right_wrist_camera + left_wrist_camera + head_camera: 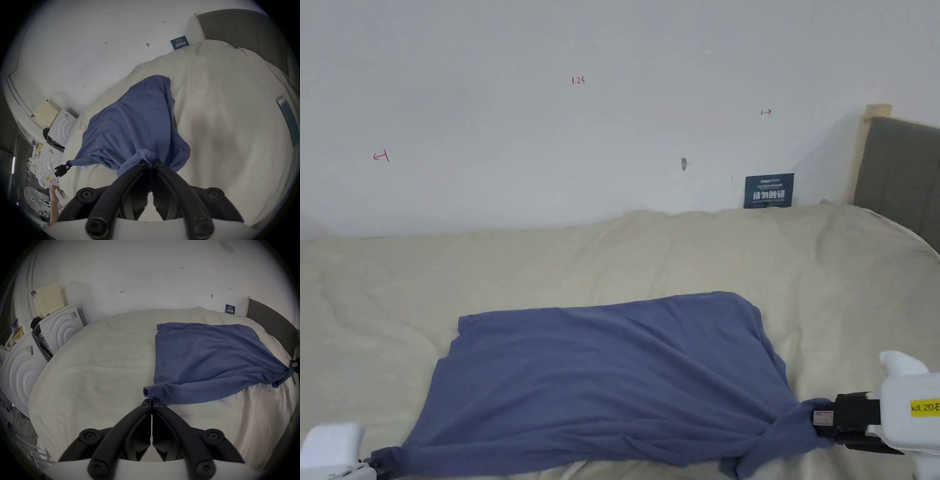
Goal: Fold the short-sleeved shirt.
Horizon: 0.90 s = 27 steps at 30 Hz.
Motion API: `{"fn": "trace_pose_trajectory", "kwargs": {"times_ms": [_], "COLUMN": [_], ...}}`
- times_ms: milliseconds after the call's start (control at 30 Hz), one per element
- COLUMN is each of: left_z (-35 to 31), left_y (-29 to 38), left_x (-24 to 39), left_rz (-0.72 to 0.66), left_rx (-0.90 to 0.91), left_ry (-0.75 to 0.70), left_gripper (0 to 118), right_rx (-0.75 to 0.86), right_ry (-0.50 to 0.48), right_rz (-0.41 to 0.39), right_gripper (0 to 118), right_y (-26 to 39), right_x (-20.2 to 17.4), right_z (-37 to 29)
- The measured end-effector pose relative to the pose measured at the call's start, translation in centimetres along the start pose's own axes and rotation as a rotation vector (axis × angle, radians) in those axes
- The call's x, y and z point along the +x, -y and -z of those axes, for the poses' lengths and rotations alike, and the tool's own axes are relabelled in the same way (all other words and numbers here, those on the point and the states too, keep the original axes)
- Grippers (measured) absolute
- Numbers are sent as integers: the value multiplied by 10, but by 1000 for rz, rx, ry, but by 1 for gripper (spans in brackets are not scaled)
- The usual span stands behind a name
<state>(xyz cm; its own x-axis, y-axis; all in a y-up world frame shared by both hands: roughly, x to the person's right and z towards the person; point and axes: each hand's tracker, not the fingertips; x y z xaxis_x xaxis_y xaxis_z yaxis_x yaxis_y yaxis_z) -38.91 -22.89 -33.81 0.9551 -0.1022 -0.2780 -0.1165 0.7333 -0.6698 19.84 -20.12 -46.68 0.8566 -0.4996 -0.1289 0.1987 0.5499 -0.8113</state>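
A blue short-sleeved shirt (612, 381) lies spread on the cream bed cover (675, 256), its near edge stretched taut between my two grippers. My left gripper (369, 465) at the bottom left corner is shut on the shirt's near left corner; in the left gripper view its jaws (151, 400) meet on a rolled bit of blue cloth (211, 356). My right gripper (822, 424) at the right is shut on the bunched near right corner. In the right gripper view the cloth (129, 123) gathers over its jaw tips (150, 164), and the left gripper (65, 167) shows far off.
A white wall (550, 125) runs behind the bed, with a small dark sign (769, 190) against it. A grey padded headboard (900, 169) stands at the right. White boxes (61, 327) and clutter sit beside the bed's left end.
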Motion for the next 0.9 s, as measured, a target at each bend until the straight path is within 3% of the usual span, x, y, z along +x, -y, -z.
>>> {"fn": "trace_pose_trajectory", "kwargs": {"times_ms": [300, 333, 567, 633, 667, 700, 733, 767, 800, 900], "left_z": [-107, -113, -130, -122, -117, -117, -118, -119, -118, -122], "left_y": [66, 76, 129, 133, 135, 137, 139, 139, 136, 129], "left_x": [-13, -15, -10, -9, -10, -10, -12, -14, -14, -11], "left_rz": [32, -37, 18, 15, 9, -31, -59, -91, -112, -104], "left_rx": [67, 52, -13, -33, -46, -29, -4, -12, -29, -33], "left_ry": [-67, -54, -12, -5, 4, 26, 56, 75, 90, 102], "left_gripper": [0, 0, 0, 0, 1, 15, 42, 76, 101, 104], "right_rx": [52, 43, 12, 6, 10, 9, 9, 18, 19, 76], "right_ry": [-28, 4, 20, 16, 11, 36, 93, 108, 133, 164], "right_rz": [10, -2, 44, 69, 74, 68, 44, 30, 7, -62], "right_gripper": [2, 2, 2, 8, 21, 51, 73, 84, 84, 84], "right_y": [72, 81, 131, 136, 138, 138, 137, 136, 132, 127], "right_x": [12, 15, 41, 45, 48, 46, 45, 44, 42, 31], "right_z": [-83, -88, -95, -90, -86, -84, -84, -83, -85, -98]}}
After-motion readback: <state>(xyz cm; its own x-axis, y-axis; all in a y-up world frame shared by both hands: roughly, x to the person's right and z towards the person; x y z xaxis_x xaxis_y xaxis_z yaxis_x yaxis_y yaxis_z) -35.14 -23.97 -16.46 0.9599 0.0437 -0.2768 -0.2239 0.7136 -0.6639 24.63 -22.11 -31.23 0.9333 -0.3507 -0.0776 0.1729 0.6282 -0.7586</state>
